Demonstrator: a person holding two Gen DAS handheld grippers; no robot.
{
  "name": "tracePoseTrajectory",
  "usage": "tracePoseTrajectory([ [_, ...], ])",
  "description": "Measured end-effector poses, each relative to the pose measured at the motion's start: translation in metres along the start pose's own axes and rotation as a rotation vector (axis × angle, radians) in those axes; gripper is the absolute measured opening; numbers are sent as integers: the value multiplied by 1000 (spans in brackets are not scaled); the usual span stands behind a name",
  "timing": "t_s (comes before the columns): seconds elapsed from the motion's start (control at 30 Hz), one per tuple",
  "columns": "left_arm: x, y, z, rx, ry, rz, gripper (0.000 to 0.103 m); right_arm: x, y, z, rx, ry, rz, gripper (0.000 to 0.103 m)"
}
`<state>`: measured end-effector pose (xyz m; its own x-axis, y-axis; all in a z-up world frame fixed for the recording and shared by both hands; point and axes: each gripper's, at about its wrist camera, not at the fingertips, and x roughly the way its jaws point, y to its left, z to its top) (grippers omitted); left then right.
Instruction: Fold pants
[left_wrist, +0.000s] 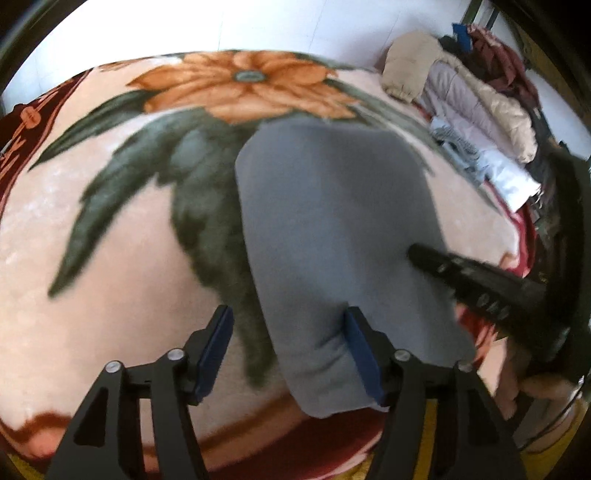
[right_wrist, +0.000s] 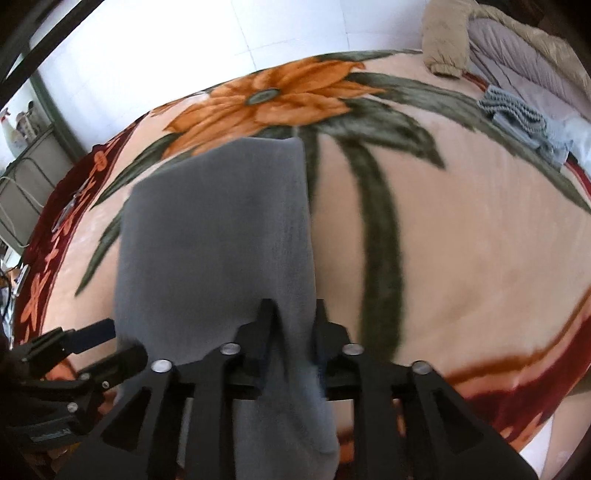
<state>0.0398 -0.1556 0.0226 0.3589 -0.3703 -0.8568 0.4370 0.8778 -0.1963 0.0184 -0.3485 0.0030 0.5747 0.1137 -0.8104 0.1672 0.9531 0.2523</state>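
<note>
The grey pants (left_wrist: 332, 229) lie folded into a long strip on the floral blanket; they also show in the right wrist view (right_wrist: 214, 236). My left gripper (left_wrist: 288, 321) is open, with the pants' near left edge between its blue pads (left_wrist: 360, 354). My right gripper (right_wrist: 291, 306) is shut on the pants' near right edge, with cloth bunched between the fingers. The right gripper shows in the left wrist view (left_wrist: 417, 254) over the pants' right side. The left gripper shows at the lower left of the right wrist view (right_wrist: 110, 343).
The peach blanket (left_wrist: 110, 258) with an orange flower (left_wrist: 243, 85) covers the bed. A pile of jackets and clothes (left_wrist: 476, 110) lies at the far right; it also shows in the right wrist view (right_wrist: 517, 74). White floor lies beyond the bed. A metal shelf (right_wrist: 22, 166) stands at left.
</note>
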Motion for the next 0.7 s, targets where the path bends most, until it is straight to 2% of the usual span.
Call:
tracePoseTrajectory([
  [0.03,2,3,-2,-6,0,-7,71,1,-6,-1,14,-2,9,42],
  [0.1,3,9,-6,-39,2,-34,74,0,-16,-4,59,0,44,50],
  [0.2,-1,13,-3,-71,10,-69,73,-5,-36,-9,206,26,150,52],
  [0.3,-7,13,2,-67,-10,-89,71,-8,-43,-17,288,43,229,52],
  [0.4,-2,9,6,-62,4,-99,71,-2,-37,-21,254,69,234,53],
  [0.53,9,3,7,-53,21,-101,71,4,-30,-20,209,58,222,62],
  [0.7,20,4,10,-79,36,-137,71,11,-21,-19,151,50,208,70],
])
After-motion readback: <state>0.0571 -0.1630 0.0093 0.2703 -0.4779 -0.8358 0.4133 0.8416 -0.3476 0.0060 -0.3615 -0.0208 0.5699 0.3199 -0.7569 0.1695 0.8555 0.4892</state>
